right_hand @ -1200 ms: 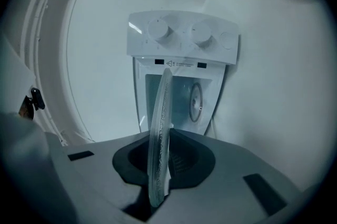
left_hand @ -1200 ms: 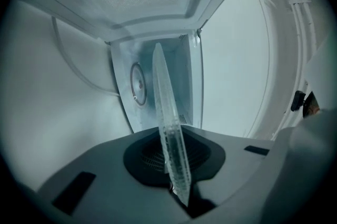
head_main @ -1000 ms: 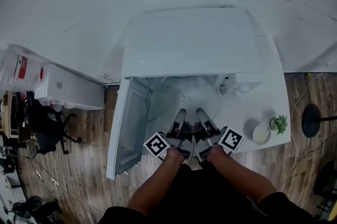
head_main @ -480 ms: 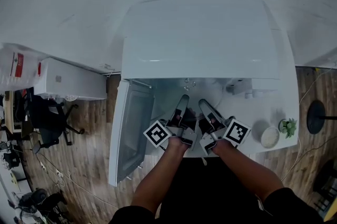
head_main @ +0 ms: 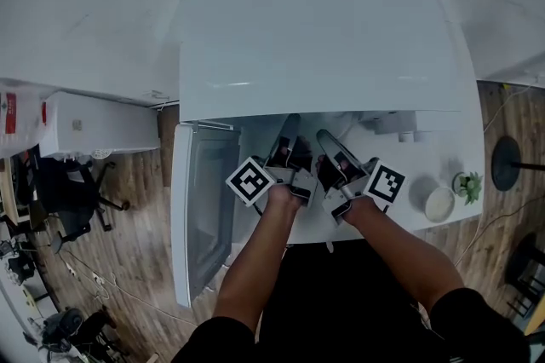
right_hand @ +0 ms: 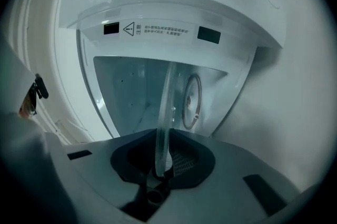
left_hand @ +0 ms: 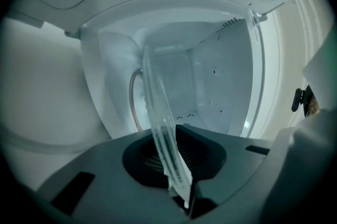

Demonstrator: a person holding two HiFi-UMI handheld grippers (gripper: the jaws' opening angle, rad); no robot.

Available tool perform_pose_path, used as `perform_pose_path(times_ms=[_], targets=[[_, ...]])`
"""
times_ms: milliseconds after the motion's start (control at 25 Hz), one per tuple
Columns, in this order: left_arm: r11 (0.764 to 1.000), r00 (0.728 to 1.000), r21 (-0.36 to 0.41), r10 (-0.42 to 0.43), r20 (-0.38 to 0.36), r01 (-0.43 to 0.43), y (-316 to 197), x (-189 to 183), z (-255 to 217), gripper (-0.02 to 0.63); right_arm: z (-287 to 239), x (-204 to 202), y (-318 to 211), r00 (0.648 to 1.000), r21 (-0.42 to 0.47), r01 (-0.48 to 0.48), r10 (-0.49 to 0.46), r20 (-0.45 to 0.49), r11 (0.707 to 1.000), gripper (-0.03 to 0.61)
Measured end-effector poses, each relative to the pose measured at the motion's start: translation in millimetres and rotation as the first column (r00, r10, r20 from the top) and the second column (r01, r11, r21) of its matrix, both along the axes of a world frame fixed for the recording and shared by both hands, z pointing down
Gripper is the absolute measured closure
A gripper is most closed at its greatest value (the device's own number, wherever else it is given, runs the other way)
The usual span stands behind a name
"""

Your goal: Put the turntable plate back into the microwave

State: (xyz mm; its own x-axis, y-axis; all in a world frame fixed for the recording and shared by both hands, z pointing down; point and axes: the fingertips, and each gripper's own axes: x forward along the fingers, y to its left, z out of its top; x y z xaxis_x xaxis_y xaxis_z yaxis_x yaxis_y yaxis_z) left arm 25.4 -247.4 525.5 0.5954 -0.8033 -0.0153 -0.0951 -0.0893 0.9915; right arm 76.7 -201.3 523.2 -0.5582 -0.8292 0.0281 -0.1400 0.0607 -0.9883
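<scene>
At the left of the head view the door [head_main: 206,208] of the microwave [head_main: 315,37] is seen swung open. Just right of it, the left gripper [left_hand: 174,168] is closed on the near rim of the glass turntable plate [left_hand: 157,107]. The plate is shown edge-on in the middle of the left gripper view and reaches into the cavity. Further right, the right gripper [right_hand: 159,164] is clamped on the same rim, and a roller ring [right_hand: 192,101] is seen beyond the plate.

The insertion step is judged to be in hand, with the plate inside the opening but not yet set down. Lowering and centring over the ring, then release of both grips, would be called for next.

In the head view the plate and the jaw tips are hidden under the microwave's top. Whether the plate touches the ring cannot be told. At the far right a small white bowl [head_main: 440,204] and a potted plant [head_main: 468,182] are made out.
</scene>
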Motion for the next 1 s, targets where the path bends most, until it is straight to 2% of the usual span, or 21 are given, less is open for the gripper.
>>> perform_pose_path(times_ms=[120,280,520,640,760,1000], targets=[[1.000,1.000,0.014,-0.009,-0.022,0.009,-5.7,1.8,-2.5,0.551,-2.9,2.3,-6.2,0.998,0.019,-0.034,0.033,0.052,0.999,0.514],[1.000,1.000,0.012,0.010,-0.010,-0.010,-11.3,0.7,2.2,0.551,-1.0,2.0,-12.9,0.996,0.031,-0.054,0.052,0.075,0.998,0.514],[0.999,0.998,0.035,0.018,-0.057,-0.016,-17.2,3.3,1.1,0.549,-1.8,3.7,-19.8,0.991,0.043,-0.083,0.078,0.106,0.996,0.512],[0.997,0.998,0.047,0.055,-0.038,-0.053,-14.2,0.7,1.8,0.543,-2.7,0.8,-24.4,0.984,0.039,-0.101,0.095,0.149,0.994,0.508],[0.994,0.995,0.042,0.103,0.007,-0.103,-3.0,1.6,8.8,0.523,6.7,4.8,-29.3,0.982,0.013,-0.124,0.121,0.147,0.992,0.506],[0.995,0.995,0.010,0.096,0.012,-0.096,5.5,-2.9,15.2,0.512,13.9,8.0,-41.6,0.980,-0.005,-0.141,0.141,0.138,0.990,0.503]])
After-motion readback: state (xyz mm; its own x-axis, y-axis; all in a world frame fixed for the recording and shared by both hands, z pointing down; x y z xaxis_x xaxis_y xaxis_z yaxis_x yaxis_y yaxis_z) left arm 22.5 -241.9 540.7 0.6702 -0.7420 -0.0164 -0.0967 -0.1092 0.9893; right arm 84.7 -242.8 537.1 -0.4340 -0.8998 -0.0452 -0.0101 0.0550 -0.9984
